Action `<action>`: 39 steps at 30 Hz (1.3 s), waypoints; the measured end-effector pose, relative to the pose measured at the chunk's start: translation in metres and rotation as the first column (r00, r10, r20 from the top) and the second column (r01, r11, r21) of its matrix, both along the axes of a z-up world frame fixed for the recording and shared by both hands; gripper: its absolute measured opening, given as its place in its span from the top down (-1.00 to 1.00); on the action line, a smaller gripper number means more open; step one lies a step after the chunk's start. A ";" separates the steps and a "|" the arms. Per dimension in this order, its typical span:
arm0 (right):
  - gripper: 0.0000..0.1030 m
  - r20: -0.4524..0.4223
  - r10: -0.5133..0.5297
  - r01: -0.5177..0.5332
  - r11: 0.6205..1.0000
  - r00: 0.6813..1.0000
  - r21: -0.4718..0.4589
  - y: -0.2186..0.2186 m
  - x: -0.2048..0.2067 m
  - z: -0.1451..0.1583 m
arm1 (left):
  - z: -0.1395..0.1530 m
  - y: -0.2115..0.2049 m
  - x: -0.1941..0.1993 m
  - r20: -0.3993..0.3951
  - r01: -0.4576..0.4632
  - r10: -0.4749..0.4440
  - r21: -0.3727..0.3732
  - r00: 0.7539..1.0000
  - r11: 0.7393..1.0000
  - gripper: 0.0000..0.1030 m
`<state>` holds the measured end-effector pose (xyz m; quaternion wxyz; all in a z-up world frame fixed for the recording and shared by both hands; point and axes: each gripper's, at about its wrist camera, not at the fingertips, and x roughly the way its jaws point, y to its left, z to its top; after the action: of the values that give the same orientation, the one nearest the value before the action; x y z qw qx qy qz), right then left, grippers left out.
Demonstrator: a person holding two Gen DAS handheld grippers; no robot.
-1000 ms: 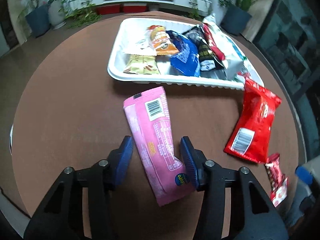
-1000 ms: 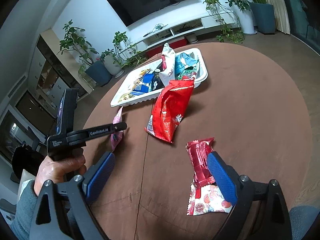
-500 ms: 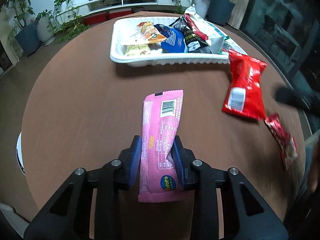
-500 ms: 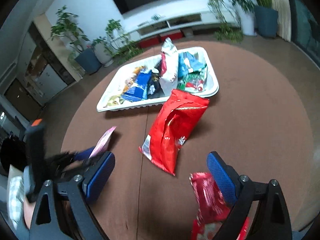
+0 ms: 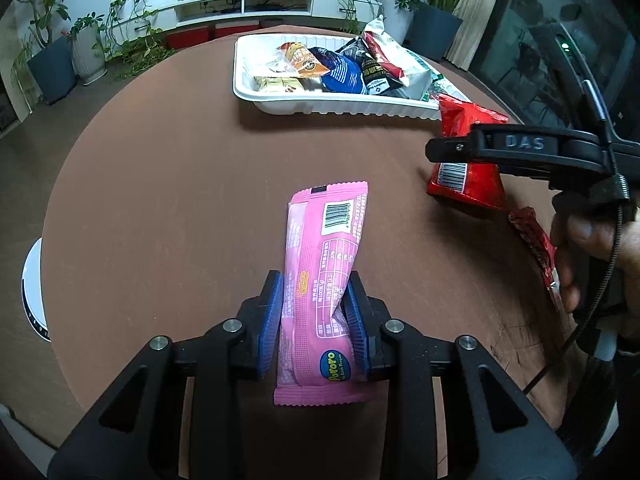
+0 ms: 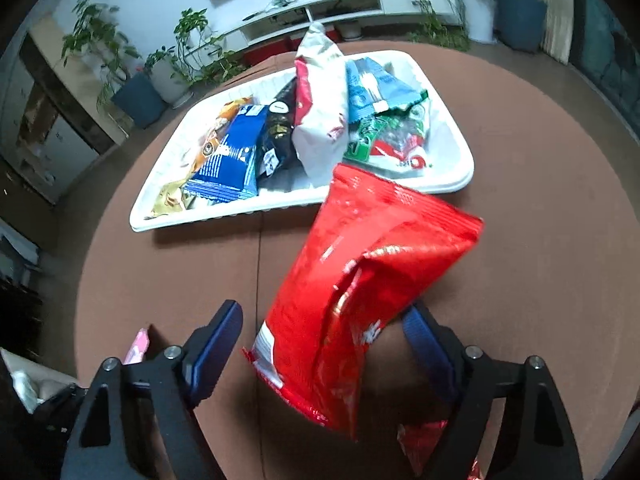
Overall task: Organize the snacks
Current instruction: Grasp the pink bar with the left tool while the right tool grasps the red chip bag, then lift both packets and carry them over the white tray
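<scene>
While the pink snack pack (image 5: 320,280) is pinched by left gripper (image 5: 314,316) fingers, the red bag (image 6: 360,280) is flanked by closing right gripper (image 6: 320,344) fingers, w/o contact yet.

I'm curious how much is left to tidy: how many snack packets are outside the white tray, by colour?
Pink: 1, the pink plastic snack packet
Red: 2, the large red foil bag and the small red wrapper
Total: 3

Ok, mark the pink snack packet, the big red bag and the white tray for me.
pink snack packet (image 5: 324,264), left wrist view, on its printed middle above the gripper pads.
big red bag (image 6: 360,280), right wrist view, on its creased front face.
white tray (image 5: 344,106), left wrist view, on its near ribbed wall.
</scene>
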<state>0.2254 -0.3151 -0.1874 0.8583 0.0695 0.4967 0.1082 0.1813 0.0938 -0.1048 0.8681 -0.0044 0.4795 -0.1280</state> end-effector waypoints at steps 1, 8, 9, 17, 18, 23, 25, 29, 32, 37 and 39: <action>-0.50 0.004 0.006 -0.006 1.000 1.000 -0.013 0.002 0.001 0.000 | 0.000 0.000 0.000 0.000 -0.001 0.001 -0.003 1.000 1.000 0.44; 0.03 0.020 0.048 -0.045 0.995 0.999 -0.093 0.005 -0.003 0.000 | 0.001 0.001 -0.001 0.006 -0.006 0.006 -0.014 1.000 1.000 0.44; 0.08 0.016 0.056 -0.054 0.994 0.998 -0.093 0.007 -0.005 0.000 | 0.001 0.001 -0.001 0.007 -0.007 0.007 -0.016 1.000 1.000 0.44; 0.30 -0.013 0.148 -0.148 0.988 0.989 -0.047 0.012 -0.045 0.000 | 0.002 0.003 -0.004 0.009 -0.017 0.017 -0.042 1.000 0.999 0.49; 0.30 -0.014 0.160 -0.160 0.986 0.987 -0.036 0.013 -0.052 0.000 | 0.003 0.004 -0.005 0.010 -0.018 0.018 -0.043 1.000 0.999 0.51; 0.35 -0.008 0.207 -0.207 0.978 0.978 0.007 0.017 -0.083 0.004 | 0.006 0.005 -0.008 0.015 -0.022 0.023 -0.049 1.000 0.999 0.56; 0.35 -0.001 0.213 -0.213 0.977 0.977 0.019 0.017 -0.093 0.005 | 0.006 0.003 -0.010 0.014 -0.020 0.021 -0.050 1.000 0.999 0.56; 0.37 0.010 0.216 -0.217 0.975 0.976 0.046 0.013 -0.107 0.011 | 0.006 -0.001 -0.013 0.015 -0.012 0.013 -0.050 1.000 0.999 0.58; 0.37 0.008 0.213 -0.213 0.975 0.977 0.069 0.006 -0.113 0.011 | 0.007 -0.003 -0.015 0.018 -0.009 0.010 -0.050 1.000 0.999 0.59; 0.37 0.008 0.207 -0.207 0.972 0.978 0.110 0.001 -0.117 0.011 | 0.013 -0.002 -0.019 0.030 -0.006 0.009 -0.077 1.000 0.997 0.62; 0.37 0.010 0.206 -0.206 0.970 0.978 0.131 -0.001 -0.118 0.012 | 0.015 -0.002 -0.021 0.031 -0.005 0.008 -0.092 0.999 0.996 0.62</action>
<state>0.1078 -0.3158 -0.1758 0.8352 0.0741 0.4946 0.2290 0.1602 0.0923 -0.0901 0.8748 -0.0439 0.4596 -0.1471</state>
